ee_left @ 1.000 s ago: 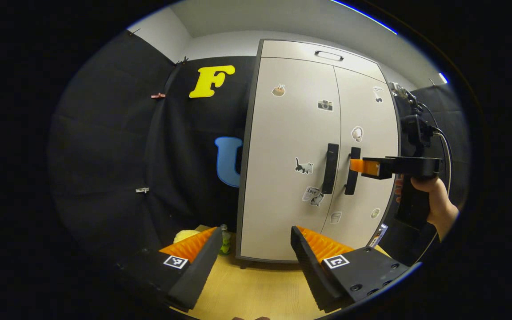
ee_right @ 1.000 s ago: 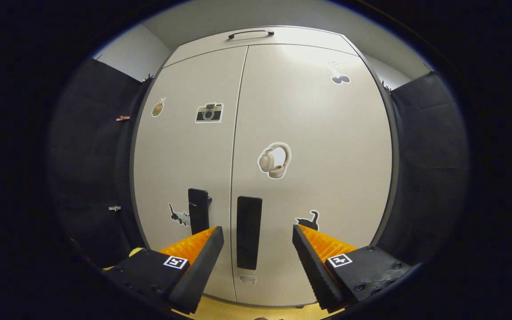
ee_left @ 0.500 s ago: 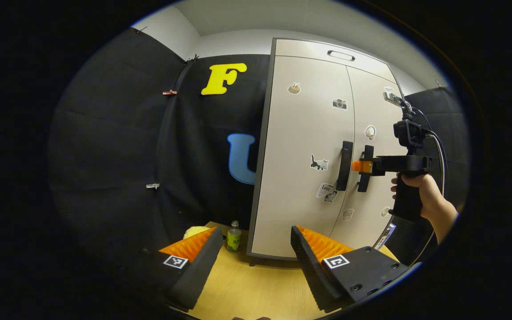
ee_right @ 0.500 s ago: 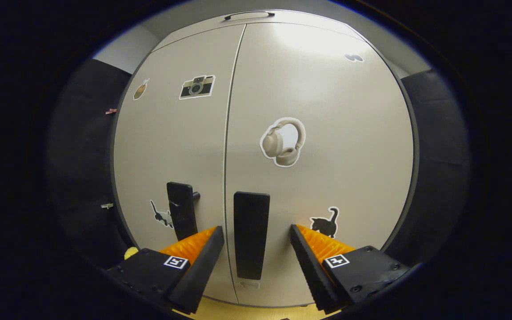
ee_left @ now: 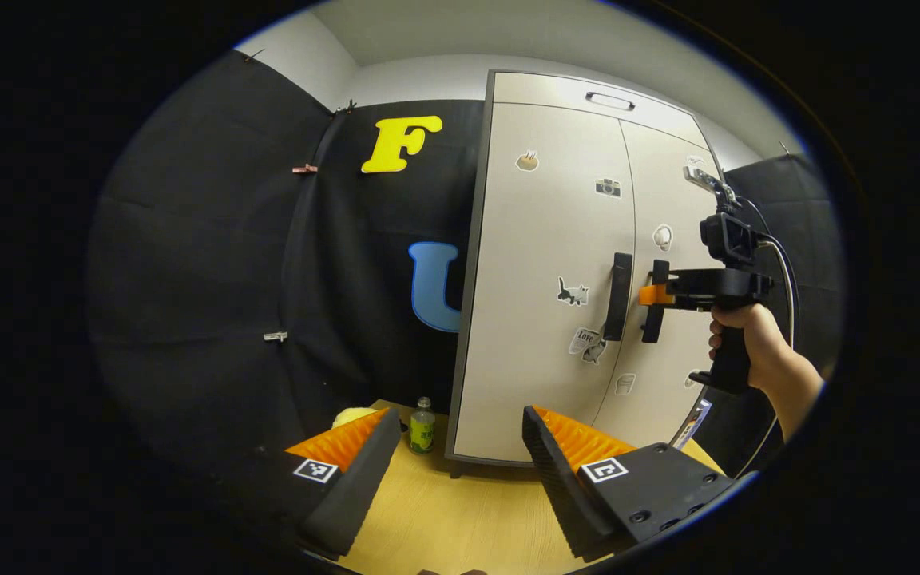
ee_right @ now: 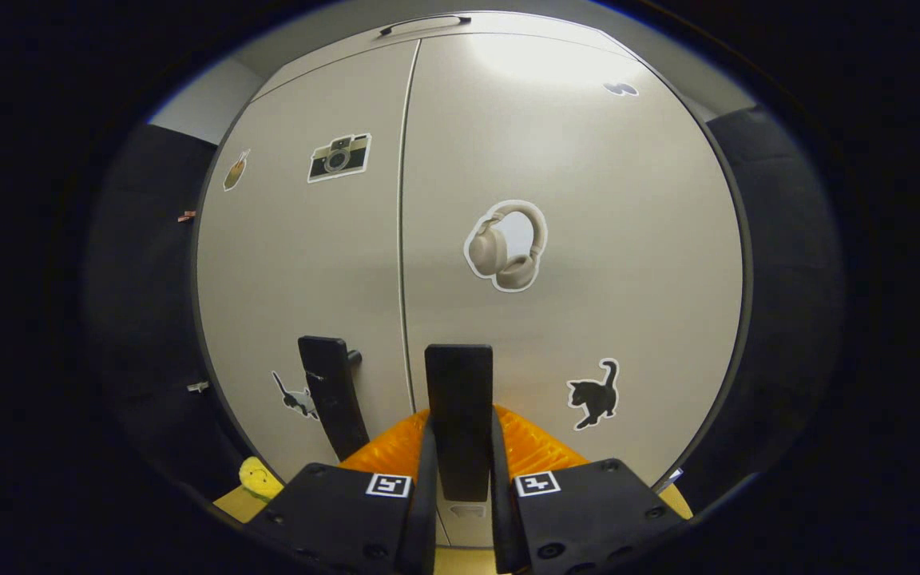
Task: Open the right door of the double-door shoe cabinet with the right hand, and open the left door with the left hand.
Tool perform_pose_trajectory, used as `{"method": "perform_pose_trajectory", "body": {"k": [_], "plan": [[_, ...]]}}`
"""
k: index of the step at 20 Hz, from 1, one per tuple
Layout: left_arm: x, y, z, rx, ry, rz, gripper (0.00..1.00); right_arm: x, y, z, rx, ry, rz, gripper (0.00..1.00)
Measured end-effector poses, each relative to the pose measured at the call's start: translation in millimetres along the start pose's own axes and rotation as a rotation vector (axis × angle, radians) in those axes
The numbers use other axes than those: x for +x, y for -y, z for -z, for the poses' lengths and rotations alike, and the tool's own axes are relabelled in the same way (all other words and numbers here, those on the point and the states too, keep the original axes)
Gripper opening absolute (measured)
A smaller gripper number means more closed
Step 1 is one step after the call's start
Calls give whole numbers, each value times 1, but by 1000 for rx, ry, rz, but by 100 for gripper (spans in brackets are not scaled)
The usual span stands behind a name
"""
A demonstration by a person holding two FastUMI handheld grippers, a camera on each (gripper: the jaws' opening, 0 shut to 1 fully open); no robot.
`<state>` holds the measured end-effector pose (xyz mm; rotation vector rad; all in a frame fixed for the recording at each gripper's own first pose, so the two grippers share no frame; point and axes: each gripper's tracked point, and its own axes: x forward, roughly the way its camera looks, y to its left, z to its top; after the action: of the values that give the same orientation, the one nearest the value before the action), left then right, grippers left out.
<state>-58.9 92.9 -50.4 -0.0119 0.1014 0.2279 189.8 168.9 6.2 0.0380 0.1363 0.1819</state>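
The pale shoe cabinet [ee_left: 540, 319] stands on the wooden table with both doors closed, stickers on each. In the right gripper view the right door's black vertical handle [ee_right: 460, 415] sits between the fingers of my right gripper [ee_right: 460, 459], which is shut on it. The left door's handle [ee_right: 332, 403] stands free just to its left. In the left gripper view my left gripper [ee_left: 460, 431] is open, well back from the cabinet, over the table. There a hand holds the right gripper [ee_left: 652, 294] against the right handle [ee_left: 655, 302], beside the left handle [ee_left: 618, 295].
A wooden table top [ee_left: 460, 519] runs in front of the cabinet. A small green bottle [ee_left: 422, 427] and a yellow soft thing [ee_left: 352, 415] stand by the cabinet's left corner. Black cloth walls [ee_left: 212, 279] close in on both sides.
My right gripper has moved in and closed on the right door's handle. The left gripper has stayed open and almost still since half a second ago.
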Motion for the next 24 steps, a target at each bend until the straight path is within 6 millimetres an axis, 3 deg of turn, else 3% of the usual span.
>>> {"method": "perform_pose_trajectory", "body": {"k": [3,6,9,17,24], "plan": [[-1,6,1,-1,1,13,95,-1,0,0,-15,17,-14,28],[-2,12,0,-3,4,36,95,-3,-1,1,8,-6,-49,14],[-2,18,-1,-4,9,57,95,-13,-2,3,-3,-24,-78,14],[4,48,0,-8,0,156,95,-80,17,4,14,-38,-101,14],[13,81,-2,23,-4,253,95,-120,39,8,13,-36,-76,14]]}}
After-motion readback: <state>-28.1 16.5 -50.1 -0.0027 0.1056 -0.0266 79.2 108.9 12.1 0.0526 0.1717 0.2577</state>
